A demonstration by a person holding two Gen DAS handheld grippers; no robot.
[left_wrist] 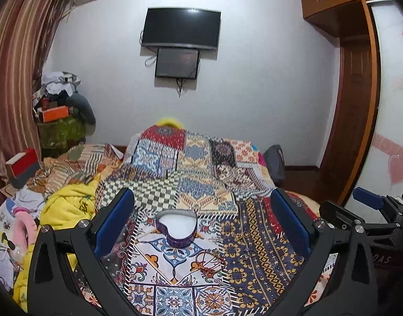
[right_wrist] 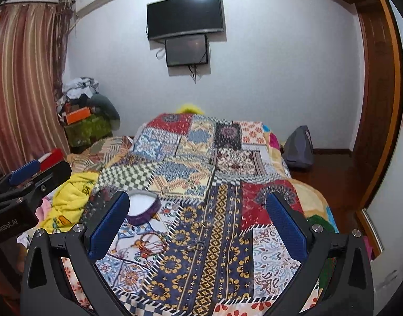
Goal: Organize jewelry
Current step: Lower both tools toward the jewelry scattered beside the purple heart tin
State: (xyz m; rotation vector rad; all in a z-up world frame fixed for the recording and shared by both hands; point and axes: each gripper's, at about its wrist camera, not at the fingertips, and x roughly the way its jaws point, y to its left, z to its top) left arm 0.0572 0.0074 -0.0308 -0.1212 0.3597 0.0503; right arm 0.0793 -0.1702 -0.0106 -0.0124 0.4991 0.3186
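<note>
Left wrist view: left tool (left_wrist: pixel 201 221) wide open, empty, hovering above the bed (left_wrist: pixel 254 250). Heart-shaped purple box (left_wrist: pixel 177 227), white-lined and lidless, sits on the patterned quilt directly ahead, between the fingers. A thin red bangle (left_wrist: pixel 210 262) lies nearer the tool, slightly right of the box; small rings (left_wrist: pixel 247 252), hard to resolve against the dark blue and gold print, lie further right. Right wrist view: right tool (right_wrist: pixel 197 221) also spread open, holding nothing; box (right_wrist: pixel 142 208) just beyond its left finger, bangle (right_wrist: pixel 151 243) ahead-left, rings (right_wrist: pixel 198 246) roughly centred between the fingers. Judgement: rings are the right tool's natural first pick. Approach low and square; thin metal on soft quilt will sink, so pinch the ring alone, not the fabric.
</note>
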